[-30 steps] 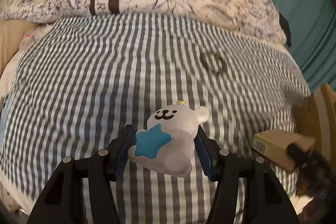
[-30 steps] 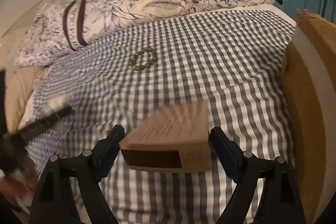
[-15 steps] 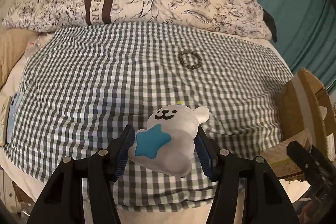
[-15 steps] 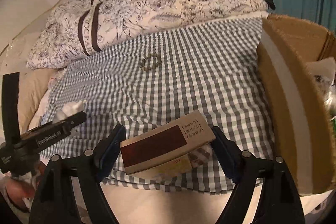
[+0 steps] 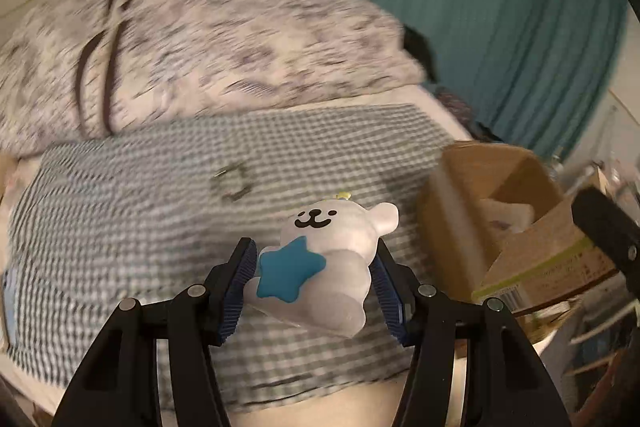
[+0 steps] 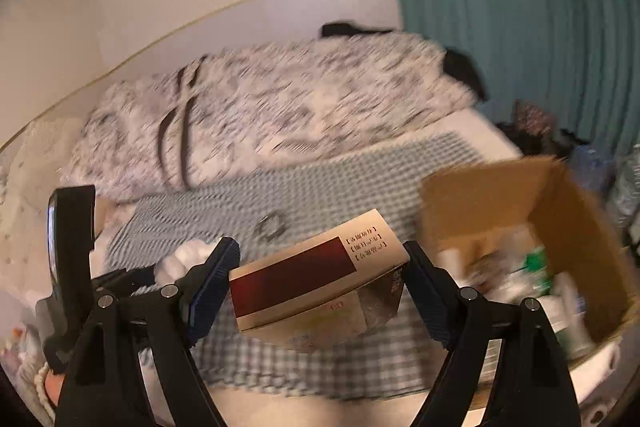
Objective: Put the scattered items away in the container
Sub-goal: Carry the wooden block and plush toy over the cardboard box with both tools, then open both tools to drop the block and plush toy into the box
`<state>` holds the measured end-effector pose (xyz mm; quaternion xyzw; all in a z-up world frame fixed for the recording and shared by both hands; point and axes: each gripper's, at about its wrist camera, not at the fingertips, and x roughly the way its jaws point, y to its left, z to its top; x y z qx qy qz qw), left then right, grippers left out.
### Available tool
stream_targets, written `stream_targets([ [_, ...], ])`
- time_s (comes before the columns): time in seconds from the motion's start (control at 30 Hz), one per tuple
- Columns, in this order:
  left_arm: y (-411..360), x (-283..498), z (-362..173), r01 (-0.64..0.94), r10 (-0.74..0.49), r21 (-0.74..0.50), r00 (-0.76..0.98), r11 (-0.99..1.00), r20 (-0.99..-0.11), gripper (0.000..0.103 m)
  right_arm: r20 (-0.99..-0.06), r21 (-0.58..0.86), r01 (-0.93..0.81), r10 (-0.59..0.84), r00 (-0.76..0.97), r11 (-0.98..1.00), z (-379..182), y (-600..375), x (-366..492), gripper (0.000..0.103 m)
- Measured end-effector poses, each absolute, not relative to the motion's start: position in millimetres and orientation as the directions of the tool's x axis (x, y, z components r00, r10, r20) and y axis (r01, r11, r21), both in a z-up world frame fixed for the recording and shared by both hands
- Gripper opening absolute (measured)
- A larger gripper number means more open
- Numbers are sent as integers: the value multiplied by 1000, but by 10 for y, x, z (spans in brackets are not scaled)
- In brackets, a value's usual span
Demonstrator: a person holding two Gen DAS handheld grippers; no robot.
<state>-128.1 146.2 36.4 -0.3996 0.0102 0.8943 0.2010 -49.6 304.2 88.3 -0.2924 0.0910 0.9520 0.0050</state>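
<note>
A flowered quilt (image 5: 208, 59) lies heaped at the far side of a bed under a checked sheet (image 5: 132, 211), with a bead bracelet (image 5: 232, 183) lying on the checks. A teal curtain (image 5: 500, 27) hangs on the right, and an open cardboard box (image 6: 520, 211) sits at the bed's right edge. The left gripper (image 5: 312, 279) is clamped on a white bear toy (image 5: 332, 259), raised above the sheet. The right gripper (image 6: 320, 283), tilted down, pinches a small carton (image 6: 316, 279) just left of the box.
</note>
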Motion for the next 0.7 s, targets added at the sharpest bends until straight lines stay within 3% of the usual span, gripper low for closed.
stream_targets([
  [0.3, 2765, -1134, 477, -555, 482, -160, -502, -816, -718, 58, -546, 138, -261, 146, -825, -956, 1093, 4023, -179, 82],
  [0.7, 3533, -1101, 73, -609, 451, -122, -423, -784, -786, 58, -615, 143, -359, 202, -762, -922, 820, 4810, -213, 82],
])
